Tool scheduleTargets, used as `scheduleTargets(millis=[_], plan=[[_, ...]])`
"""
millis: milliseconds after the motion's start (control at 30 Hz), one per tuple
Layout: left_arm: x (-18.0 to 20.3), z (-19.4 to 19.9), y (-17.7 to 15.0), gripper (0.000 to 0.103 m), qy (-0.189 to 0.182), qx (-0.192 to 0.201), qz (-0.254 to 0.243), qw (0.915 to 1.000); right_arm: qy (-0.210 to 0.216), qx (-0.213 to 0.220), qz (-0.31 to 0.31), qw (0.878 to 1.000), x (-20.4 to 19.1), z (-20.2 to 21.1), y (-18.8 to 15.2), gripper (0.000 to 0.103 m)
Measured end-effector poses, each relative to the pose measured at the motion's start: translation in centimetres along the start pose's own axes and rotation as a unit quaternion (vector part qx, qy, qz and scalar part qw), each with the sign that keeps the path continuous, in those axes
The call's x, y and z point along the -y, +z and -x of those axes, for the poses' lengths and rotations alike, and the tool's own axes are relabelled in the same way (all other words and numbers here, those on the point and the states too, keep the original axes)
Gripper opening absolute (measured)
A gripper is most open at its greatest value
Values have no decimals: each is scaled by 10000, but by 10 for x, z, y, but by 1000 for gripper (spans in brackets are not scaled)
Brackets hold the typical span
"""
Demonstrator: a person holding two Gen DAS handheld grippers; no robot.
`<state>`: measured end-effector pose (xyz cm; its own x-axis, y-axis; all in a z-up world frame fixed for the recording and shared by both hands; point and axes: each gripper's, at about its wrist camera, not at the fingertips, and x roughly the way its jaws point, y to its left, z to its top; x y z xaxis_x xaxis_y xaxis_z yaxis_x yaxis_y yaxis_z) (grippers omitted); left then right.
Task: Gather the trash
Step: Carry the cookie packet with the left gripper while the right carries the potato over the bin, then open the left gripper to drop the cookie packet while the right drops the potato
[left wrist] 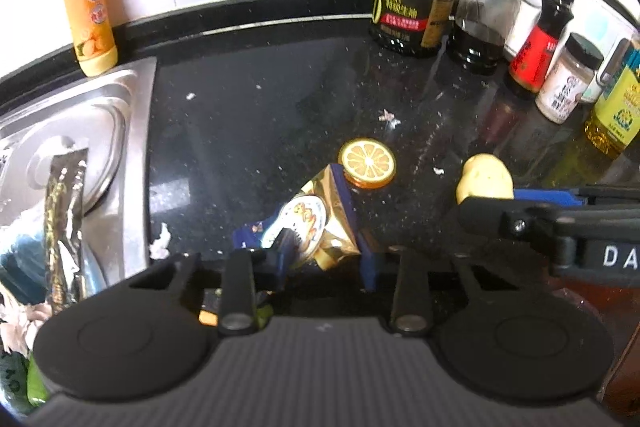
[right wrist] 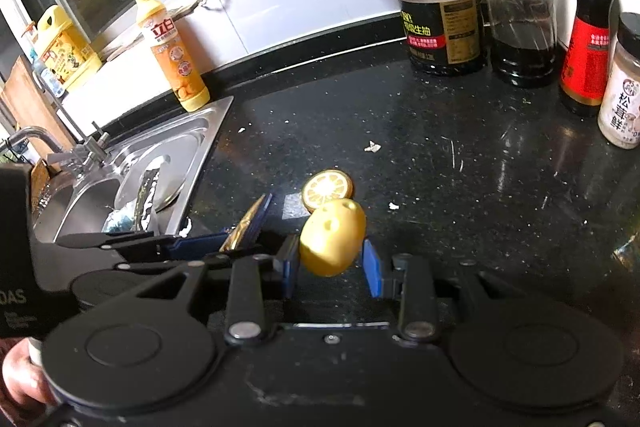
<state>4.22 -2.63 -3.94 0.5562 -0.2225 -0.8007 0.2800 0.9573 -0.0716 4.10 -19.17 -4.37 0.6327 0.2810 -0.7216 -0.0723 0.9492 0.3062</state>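
A crumpled gold-and-blue snack wrapper [left wrist: 316, 223] lies on the black counter [left wrist: 240, 131], and my left gripper [left wrist: 326, 261] is shut on it, blue pads pressing both sides. From the right wrist view the wrapper [right wrist: 245, 227] shows edge-on in that gripper. My right gripper [right wrist: 331, 267] is shut on a yellow lemon-like piece [right wrist: 332, 239], held just above the counter [right wrist: 460, 187]. The same piece [left wrist: 484, 179] appears at the right in the left wrist view. A fake orange slice [left wrist: 367, 163] rests flat just beyond both grippers, also seen as the slice [right wrist: 327, 189] behind the yellow piece.
A steel sink [right wrist: 200, 131] sits to the left, with a silver foil packet [left wrist: 64, 219] and other scraps in it. An orange detergent bottle [right wrist: 172, 55] stands at its corner. Several sauce bottles [right wrist: 444, 27] line the back right. Small paper bits [right wrist: 372, 146] dot the counter.
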Motion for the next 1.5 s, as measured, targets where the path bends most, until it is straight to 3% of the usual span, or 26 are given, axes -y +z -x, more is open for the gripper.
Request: scheduleTargets(millis=[433, 900, 1300, 1333, 1500], plan=[[-53, 57, -6, 28, -165, 428, 405, 9981, 322, 198, 242, 9990, -58, 12, 2, 33], [-167, 111, -50, 27, 327, 539, 812, 9947, 1010, -182, 757, 9918, -180, -25, -27, 33], [-233, 95, -75, 26, 508, 130, 1026, 9933, 1185, -847, 981, 9845, -243, -78, -56, 33], [-235, 92, -75, 26, 499, 107, 1024, 9934, 1480, -1111, 1069, 9769, -245, -82, -57, 33], [-243, 77, -75, 26, 495, -17, 1062, 9931, 1367, -1294, 1089, 9761, -250, -96, -61, 34]])
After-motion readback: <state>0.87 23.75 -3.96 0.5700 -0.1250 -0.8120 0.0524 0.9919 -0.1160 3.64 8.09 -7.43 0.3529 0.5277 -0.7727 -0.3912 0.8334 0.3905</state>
